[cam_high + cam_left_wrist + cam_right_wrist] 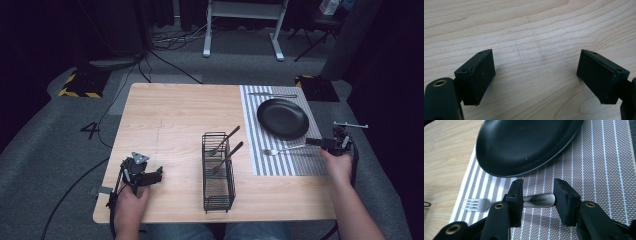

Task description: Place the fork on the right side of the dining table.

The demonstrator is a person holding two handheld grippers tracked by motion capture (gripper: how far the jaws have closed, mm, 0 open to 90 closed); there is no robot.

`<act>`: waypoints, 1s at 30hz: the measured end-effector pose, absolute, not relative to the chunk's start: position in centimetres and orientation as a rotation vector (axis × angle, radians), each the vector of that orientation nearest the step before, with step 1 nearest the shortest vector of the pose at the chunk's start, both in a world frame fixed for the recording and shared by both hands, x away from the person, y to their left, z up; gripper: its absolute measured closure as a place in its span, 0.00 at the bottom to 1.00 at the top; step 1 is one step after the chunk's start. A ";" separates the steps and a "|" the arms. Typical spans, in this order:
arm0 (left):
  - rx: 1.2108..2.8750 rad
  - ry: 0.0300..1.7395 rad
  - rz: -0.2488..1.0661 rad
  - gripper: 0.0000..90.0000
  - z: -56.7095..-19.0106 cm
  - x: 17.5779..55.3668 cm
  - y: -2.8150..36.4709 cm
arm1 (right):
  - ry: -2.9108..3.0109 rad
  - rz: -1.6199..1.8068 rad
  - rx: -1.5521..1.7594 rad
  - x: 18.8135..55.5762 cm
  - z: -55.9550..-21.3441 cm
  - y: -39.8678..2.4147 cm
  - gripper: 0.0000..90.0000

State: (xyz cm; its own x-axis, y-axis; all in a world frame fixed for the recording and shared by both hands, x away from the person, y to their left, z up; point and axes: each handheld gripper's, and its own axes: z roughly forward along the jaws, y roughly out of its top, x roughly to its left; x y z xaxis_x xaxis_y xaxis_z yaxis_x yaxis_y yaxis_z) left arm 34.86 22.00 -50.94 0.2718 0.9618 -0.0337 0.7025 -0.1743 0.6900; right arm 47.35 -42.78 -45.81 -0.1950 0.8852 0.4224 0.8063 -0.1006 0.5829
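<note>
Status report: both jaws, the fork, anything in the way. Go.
Left gripper open over bare table. Right gripper astride the fork handle on the striped mat; contact unclear. Black plate close beyond; nothing blocking.

We see the table (175,115) lit brightly and evenly from above, while the room around it falls into near darkness. Shadows under the wire basket (218,172) are soft and short. The black plate (524,142) carries a broad, dull sheen. In both gripper views the near jaws look slightly soft, and the wood grain stays sharp.
</note>
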 end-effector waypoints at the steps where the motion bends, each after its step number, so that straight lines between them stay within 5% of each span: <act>1: 1.949 1.495 0.561 0.17 -50.9 34.9 22.0 | 2.031 1.175 1.934 47.4 -45.9 -42.8 0.67; 17: 1.949 1.495 0.561 0.17 -50.9 34.9 22.0 | 1.987 1.118 1.997 47.8 -46.9 -43.9 0.64; 30: 1.949 1.495 0.560 0.17 -50.9 34.9 22.0 | 2.008 1.159 1.860 46.5 -44.2 -43.0 0.60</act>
